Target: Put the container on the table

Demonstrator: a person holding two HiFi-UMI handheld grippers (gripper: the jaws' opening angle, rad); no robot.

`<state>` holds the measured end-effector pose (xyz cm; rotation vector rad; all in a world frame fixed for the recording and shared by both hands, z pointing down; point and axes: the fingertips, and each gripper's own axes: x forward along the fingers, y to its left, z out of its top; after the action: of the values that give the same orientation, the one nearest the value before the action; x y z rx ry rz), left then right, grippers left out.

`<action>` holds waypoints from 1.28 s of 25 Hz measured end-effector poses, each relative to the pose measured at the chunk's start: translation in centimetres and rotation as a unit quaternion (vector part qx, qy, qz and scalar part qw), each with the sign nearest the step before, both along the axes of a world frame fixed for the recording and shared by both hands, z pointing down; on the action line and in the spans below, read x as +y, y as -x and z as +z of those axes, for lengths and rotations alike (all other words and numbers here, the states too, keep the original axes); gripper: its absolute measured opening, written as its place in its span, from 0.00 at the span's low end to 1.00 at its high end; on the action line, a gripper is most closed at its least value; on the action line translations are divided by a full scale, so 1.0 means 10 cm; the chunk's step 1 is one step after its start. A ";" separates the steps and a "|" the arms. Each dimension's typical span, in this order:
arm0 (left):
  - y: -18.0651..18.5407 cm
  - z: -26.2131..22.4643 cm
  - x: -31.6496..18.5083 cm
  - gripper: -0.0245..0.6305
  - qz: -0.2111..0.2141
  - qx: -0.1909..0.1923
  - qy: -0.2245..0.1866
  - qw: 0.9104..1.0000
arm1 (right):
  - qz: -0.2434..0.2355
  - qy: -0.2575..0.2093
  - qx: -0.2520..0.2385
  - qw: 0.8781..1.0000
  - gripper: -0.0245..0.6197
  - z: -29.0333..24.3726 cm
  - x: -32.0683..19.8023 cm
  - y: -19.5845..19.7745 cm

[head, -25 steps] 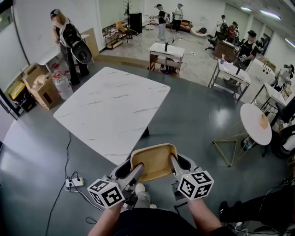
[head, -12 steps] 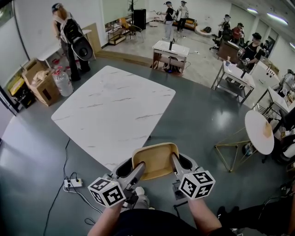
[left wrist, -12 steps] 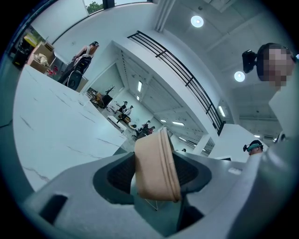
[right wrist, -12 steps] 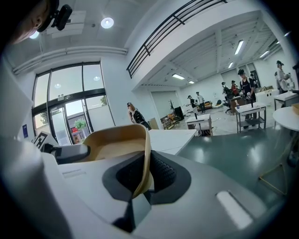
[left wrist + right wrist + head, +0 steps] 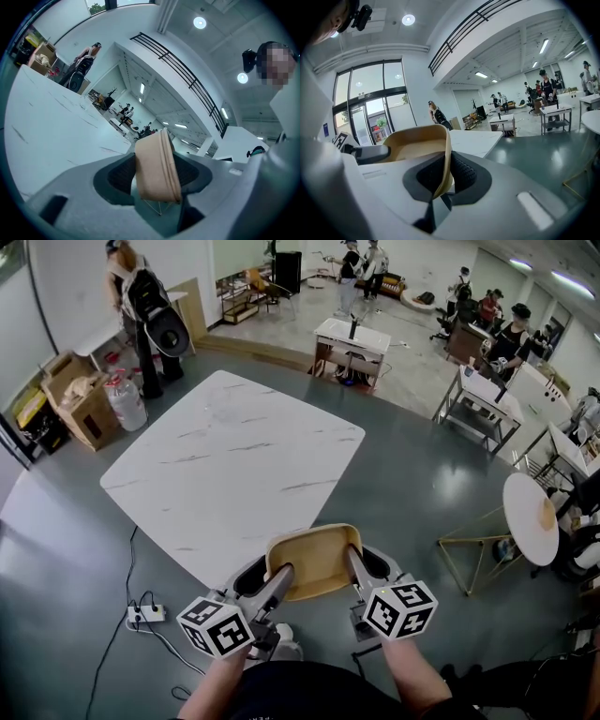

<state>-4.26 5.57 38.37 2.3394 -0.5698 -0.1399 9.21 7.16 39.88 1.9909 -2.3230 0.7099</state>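
A shallow tan container (image 5: 314, 562) hangs in the air just short of the near corner of the white marble table (image 5: 216, 474). My left gripper (image 5: 274, 583) is shut on its left rim, and the left gripper view shows the tan wall (image 5: 157, 168) pinched between the dark pads. My right gripper (image 5: 354, 568) is shut on the right rim, where the thin tan edge (image 5: 443, 164) sits between the jaws. The container's hollow faces up.
A power strip (image 5: 148, 614) with cables lies on the grey floor at the left. A round white side table (image 5: 530, 517) and a gold wire frame (image 5: 473, 554) stand at the right. A person with a backpack (image 5: 145, 310) and cardboard boxes (image 5: 80, 395) are beyond the table's far left.
The table has drawn slightly nearer and shifted in the head view as I move forward. The container stays held between both grippers.
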 end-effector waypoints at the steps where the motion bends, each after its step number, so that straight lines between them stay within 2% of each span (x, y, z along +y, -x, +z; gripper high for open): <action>1: 0.01 0.01 -0.05 0.38 -0.002 -0.001 0.000 1.000 | -0.002 0.001 0.000 1.000 0.07 0.01 -0.06 0.01; 15: 0.16 0.10 -0.83 0.38 -0.010 -0.014 0.001 1.000 | -0.013 0.011 -0.002 1.000 0.07 0.09 -0.88 0.16; 27: 0.31 0.10 -1.15 0.38 -0.021 -0.023 -0.004 0.999 | -0.030 0.008 0.006 0.999 0.07 0.06 -1.27 0.31; 32: 0.31 0.12 -1.27 0.39 -0.036 -0.040 -0.011 0.999 | -0.046 0.006 0.001 0.999 0.07 0.07 -1.49 0.31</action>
<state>-7.40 -7.12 39.61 2.3552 -0.6949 -0.0863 6.13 -7.74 40.54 1.8642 -2.3861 0.7154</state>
